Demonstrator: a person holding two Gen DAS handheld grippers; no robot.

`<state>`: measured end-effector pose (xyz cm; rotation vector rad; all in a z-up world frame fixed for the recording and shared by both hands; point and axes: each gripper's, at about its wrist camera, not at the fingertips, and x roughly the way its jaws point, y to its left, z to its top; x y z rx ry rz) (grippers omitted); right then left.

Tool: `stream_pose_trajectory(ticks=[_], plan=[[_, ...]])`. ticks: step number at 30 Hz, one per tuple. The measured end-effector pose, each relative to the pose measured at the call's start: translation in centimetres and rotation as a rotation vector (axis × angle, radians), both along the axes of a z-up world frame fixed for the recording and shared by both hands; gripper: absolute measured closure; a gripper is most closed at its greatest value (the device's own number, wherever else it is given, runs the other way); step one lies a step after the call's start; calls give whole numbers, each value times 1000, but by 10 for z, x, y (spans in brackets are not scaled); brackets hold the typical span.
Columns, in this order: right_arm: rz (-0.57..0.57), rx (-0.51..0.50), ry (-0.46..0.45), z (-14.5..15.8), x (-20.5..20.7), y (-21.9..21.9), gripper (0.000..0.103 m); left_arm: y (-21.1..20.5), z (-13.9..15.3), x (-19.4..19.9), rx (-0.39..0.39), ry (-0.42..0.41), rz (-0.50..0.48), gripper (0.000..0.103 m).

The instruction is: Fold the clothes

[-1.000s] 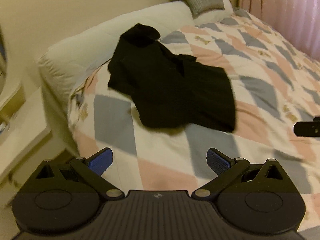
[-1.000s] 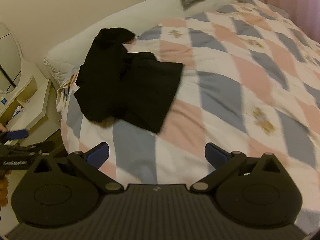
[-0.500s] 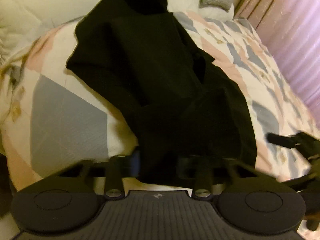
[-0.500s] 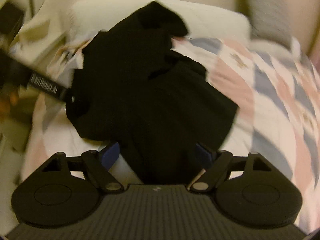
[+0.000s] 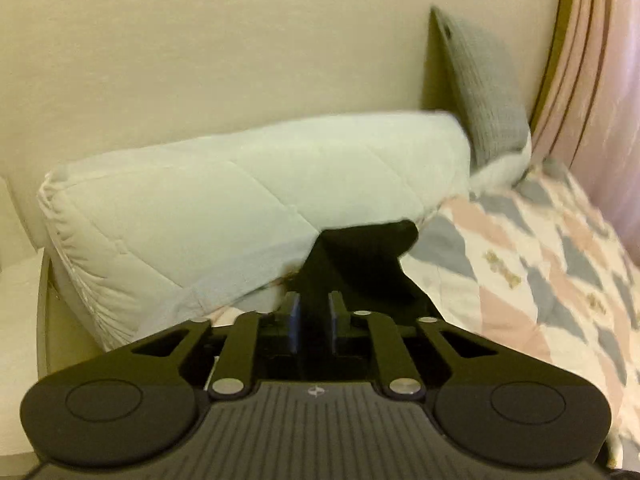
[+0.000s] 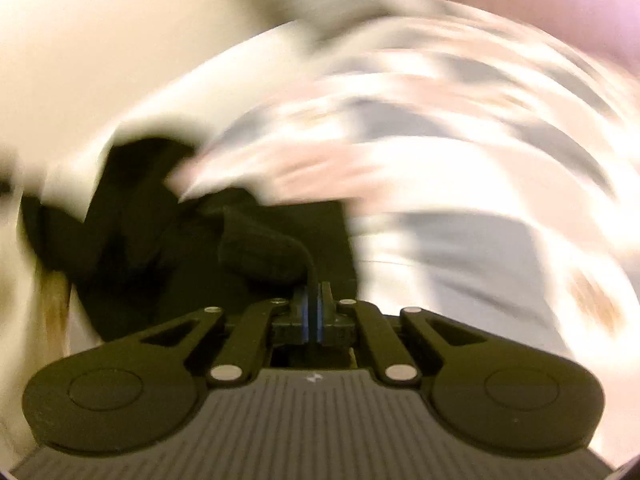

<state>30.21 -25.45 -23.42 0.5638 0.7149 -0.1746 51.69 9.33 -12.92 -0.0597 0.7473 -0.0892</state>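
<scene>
A black garment (image 5: 360, 264) lies crumpled on the checked bedspread (image 5: 532, 264). In the left wrist view my left gripper (image 5: 312, 312) is shut on a bunch of its black cloth, which runs forward from between the blue pads toward the white pillow. The right wrist view is heavily blurred. There the black garment (image 6: 168, 240) spreads to the left, and my right gripper (image 6: 313, 300) is shut on a thin fold of it, its blue pads nearly touching. The rest of the garment is hidden under the grippers.
A big white quilted pillow (image 5: 240, 208) leans on the cream wall (image 5: 200, 40) at the bed's head. A grey knitted cushion (image 5: 484, 92) stands behind it on the right. Pink curtains (image 5: 600, 80) hang at the far right. The bed's left edge drops off beside the pillow.
Both grippers went from wide open above the bed down onto the black garment and shut on its cloth. The left one swung toward the pillow; the right view turned blurry.
</scene>
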Motion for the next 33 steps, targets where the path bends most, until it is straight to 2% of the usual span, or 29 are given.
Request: stream_pose_trajectory(ticks=[1,3,4,6,8,10,11,12,13,16,20,22,25,28,29,30,31,32,33], plan=[[-67,65,27,-4,-13,-13,101,-9,0,-4,-12,7,-32,76],[-201,195,82,-13,-39,-38,100,-26,-1,-12,-33,20,-97,55],[-246,232,105,-16,-49,-46,100,-36,-3,-20,-27,27,-138,53],[-240,191,137,-19,-58,-47,100,-54,-9,-39,-17,54,-202,49],[-194,163,146,-18,-54,-45,94,-69,-18,-57,-20,89,-264,42],[-151,157,151,-18,-43,-46,88,-81,-29,-73,-50,142,-322,39],[-126,151,156,-18,-37,-45,80,-88,-40,-81,-72,185,-356,36],[-97,136,164,-20,-31,-44,63,-96,-51,-89,-91,224,-389,31],[-73,120,163,-24,-26,-42,57,-104,-61,-97,-94,250,-414,29],[-33,80,155,-32,-12,-40,52,-120,-92,-104,-106,301,-458,24],[-22,94,149,-41,5,-45,51,-133,-127,-79,-72,322,-362,24],[1,75,146,-41,14,-46,51,-131,-138,-66,-100,367,-289,24],[39,29,144,-43,24,-45,51,-132,-149,-60,-136,393,-239,24],[69,57,119,-47,28,-46,51,-137,-161,-47,-205,433,-209,29],[86,75,102,-48,27,-46,55,-139,-163,-43,-234,432,-197,38],[111,93,75,-48,26,-46,77,-141,-164,-39,-252,427,-194,59],[132,117,54,-49,25,-46,91,-143,-162,-35,-243,423,-183,72],[140,141,43,-48,24,-46,95,-144,-158,-33,-234,417,-183,92],[137,150,27,-45,20,-45,96,-145,-153,-30,-226,408,-183,93]])
